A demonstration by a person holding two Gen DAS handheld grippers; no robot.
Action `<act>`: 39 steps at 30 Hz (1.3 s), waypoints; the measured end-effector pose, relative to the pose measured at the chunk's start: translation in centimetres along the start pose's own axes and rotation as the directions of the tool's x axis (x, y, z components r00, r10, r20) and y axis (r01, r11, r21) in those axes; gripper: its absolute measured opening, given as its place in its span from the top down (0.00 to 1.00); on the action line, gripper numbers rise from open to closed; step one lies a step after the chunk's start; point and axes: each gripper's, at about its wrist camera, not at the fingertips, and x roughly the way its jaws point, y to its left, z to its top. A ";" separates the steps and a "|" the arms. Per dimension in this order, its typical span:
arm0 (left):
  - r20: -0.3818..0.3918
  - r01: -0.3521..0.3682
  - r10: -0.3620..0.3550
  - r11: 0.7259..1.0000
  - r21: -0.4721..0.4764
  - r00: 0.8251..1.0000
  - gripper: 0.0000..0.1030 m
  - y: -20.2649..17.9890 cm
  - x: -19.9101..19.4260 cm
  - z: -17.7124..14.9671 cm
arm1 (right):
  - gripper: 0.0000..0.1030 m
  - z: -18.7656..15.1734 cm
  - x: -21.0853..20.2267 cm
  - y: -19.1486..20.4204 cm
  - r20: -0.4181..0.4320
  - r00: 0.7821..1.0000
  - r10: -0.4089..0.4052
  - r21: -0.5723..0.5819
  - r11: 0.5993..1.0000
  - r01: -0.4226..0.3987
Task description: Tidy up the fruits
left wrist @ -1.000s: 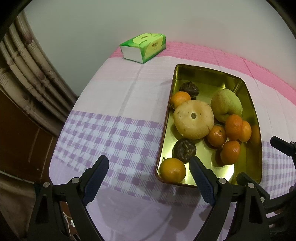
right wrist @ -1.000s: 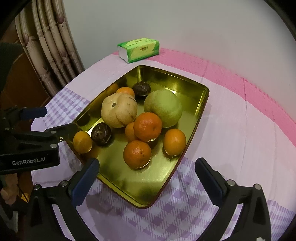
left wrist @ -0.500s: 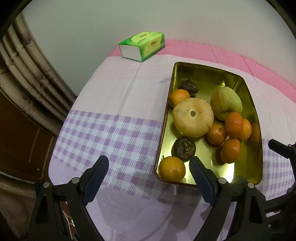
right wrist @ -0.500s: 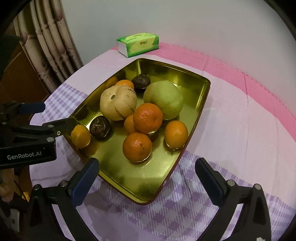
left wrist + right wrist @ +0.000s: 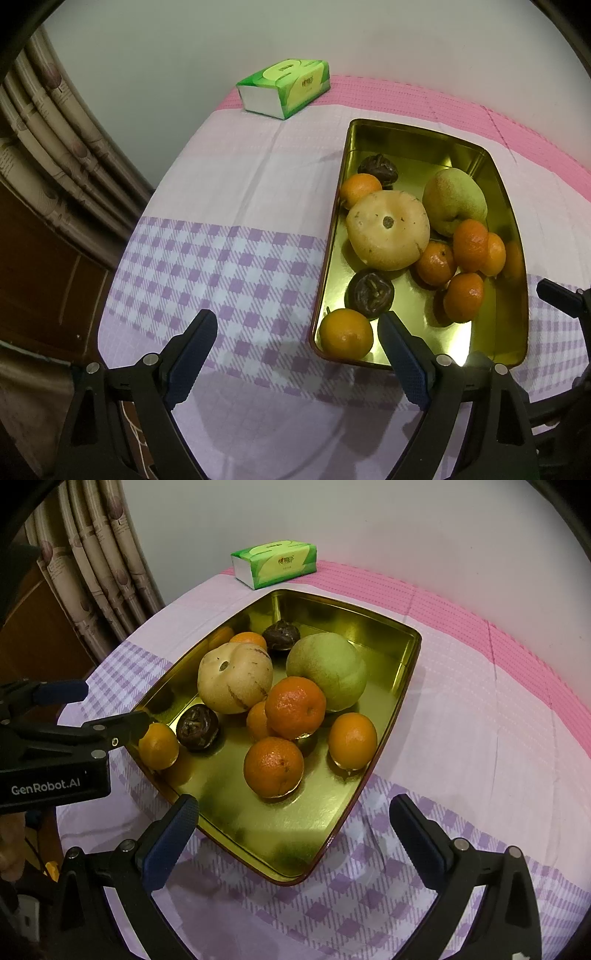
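Observation:
A gold metal tray [image 5: 511,229] [image 5: 402,679] holds several oranges, two dark wrinkled fruits, a pale yellow round fruit [image 5: 388,229] [image 5: 234,683] and a green pear [image 5: 456,201] [image 5: 327,672]. My left gripper [image 5: 297,341] is open and empty above the cloth at the tray's near left corner, its right finger beside an orange [image 5: 345,334] [image 5: 159,746]. It also shows in the right wrist view [image 5: 107,712]. My right gripper [image 5: 293,823] is open and empty over the tray's near end.
A green tissue box [image 5: 284,88] [image 5: 275,565] stands at the far side by the white wall. The table has a pink and purple checked cloth [image 5: 221,266]. A curtain [image 5: 48,147] hangs at the left.
Both grippers have drawn back slightly, so the tray sits a little farther off in both views. Both stay open. The fruits have not moved.

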 end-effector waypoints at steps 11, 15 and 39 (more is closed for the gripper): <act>-0.002 -0.002 0.002 1.000 0.003 1.000 0.14 0.2 0.1 0.0 | 0.00 -0.1 -0.1 0.3 0.000 1.000 0.023 0.002 1.000 -0.023; 0.000 -0.002 0.002 1.000 0.001 1.000 0.14 0.2 0.0 -0.1 | 0.00 -0.2 -0.1 0.3 -0.002 1.000 0.023 0.000 1.000 -0.023; -0.004 -0.004 0.004 1.000 0.002 1.000 0.14 0.3 -0.1 0.1 | 0.00 -0.3 -0.2 0.7 -0.003 0.999 0.040 -0.012 0.999 -0.040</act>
